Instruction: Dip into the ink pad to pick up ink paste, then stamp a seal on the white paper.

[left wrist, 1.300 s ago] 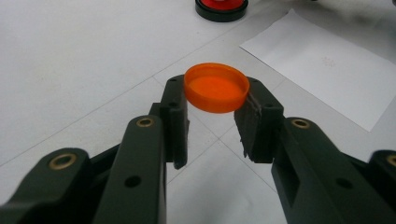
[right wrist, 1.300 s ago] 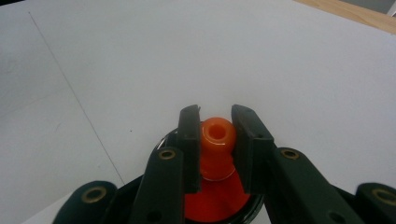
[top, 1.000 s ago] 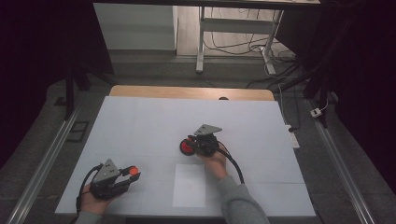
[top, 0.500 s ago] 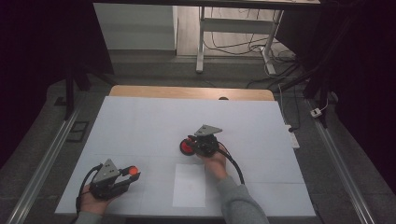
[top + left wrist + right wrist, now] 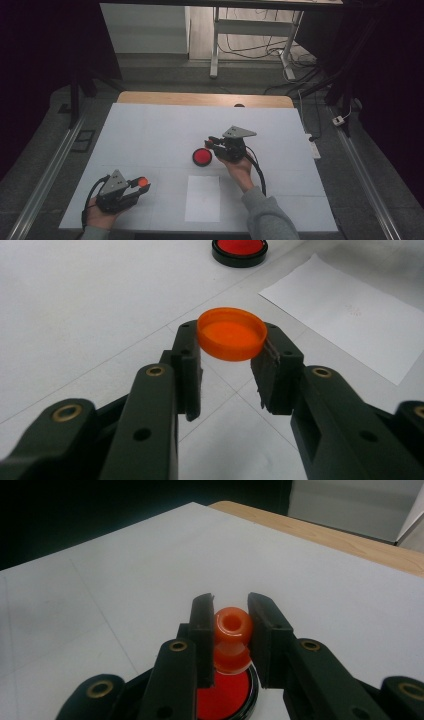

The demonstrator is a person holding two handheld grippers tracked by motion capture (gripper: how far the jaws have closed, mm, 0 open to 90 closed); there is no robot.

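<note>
Gripping, left gripper (image 5: 226, 377): jaws pinch orange cap (image 5: 231, 333), near left.
Right gripper (image 5: 229, 635): jaws clamp orange stamp (image 5: 232, 632), its hollow top clear here, above red pad (image 5: 202, 157), mid-table.
Paper (image 5: 202, 198): near pad.

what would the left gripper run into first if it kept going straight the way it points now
Probably the red ink pad. The left gripper, shut on an orange cap, aims roughly at it across bare table, passing left of the white paper. Height is unclear, so it might pass over.

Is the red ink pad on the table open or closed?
Open: the ink pad shows its bare red surface, and the left gripper holds an orange lid.
</note>
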